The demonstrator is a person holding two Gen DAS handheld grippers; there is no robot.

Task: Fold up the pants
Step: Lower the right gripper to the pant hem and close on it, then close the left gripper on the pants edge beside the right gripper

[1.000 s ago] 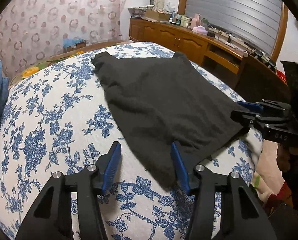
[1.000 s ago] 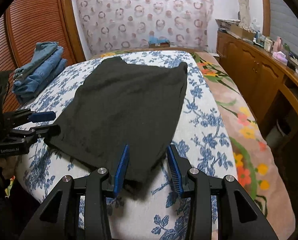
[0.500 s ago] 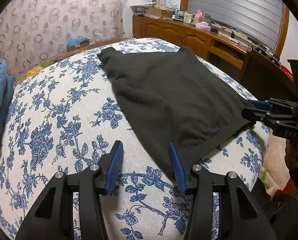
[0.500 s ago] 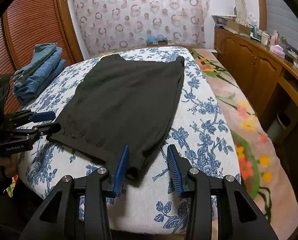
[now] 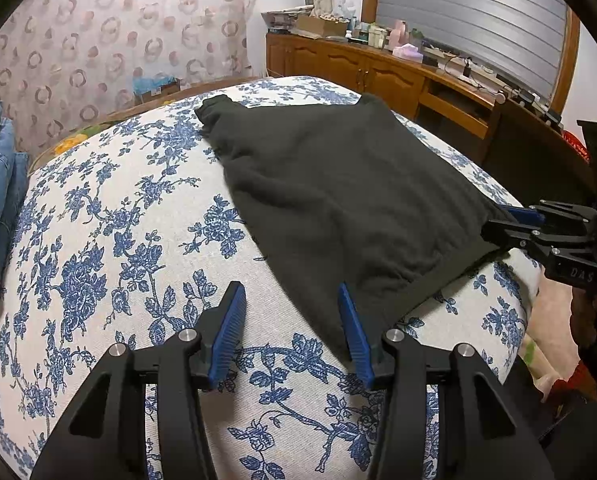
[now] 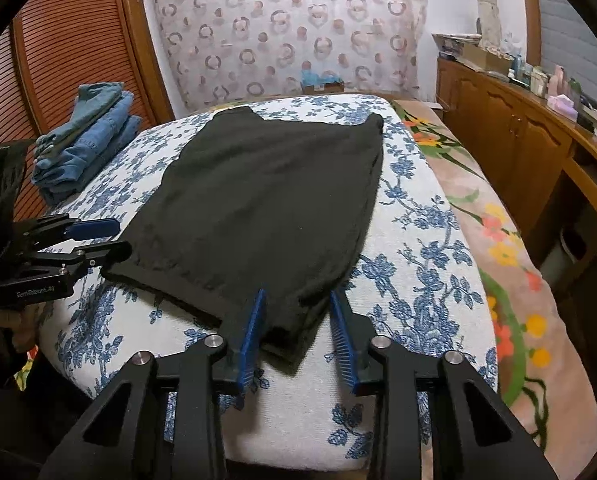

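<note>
Black pants lie flat on the bed's blue-flowered cover. In the right wrist view my right gripper straddles their near right corner. Its jaws are closing with the cloth lying between them, and the blue pads do not pinch it. My left gripper stands open at the near left corner of the pants. The cloth's edge runs along its right finger's inner side, and bare cover fills most of the gap. Each gripper also shows in the other's view: the right gripper and the left gripper.
Folded jeans are stacked on the bed's far left. A wooden sideboard crowded with small items runs along the right wall. A flowered blanket shows right of the cover, and a slatted wooden door stands at the left.
My right gripper's jaws have drawn closer together around the pants' corner. The left gripper's gap and the pants look unchanged.
</note>
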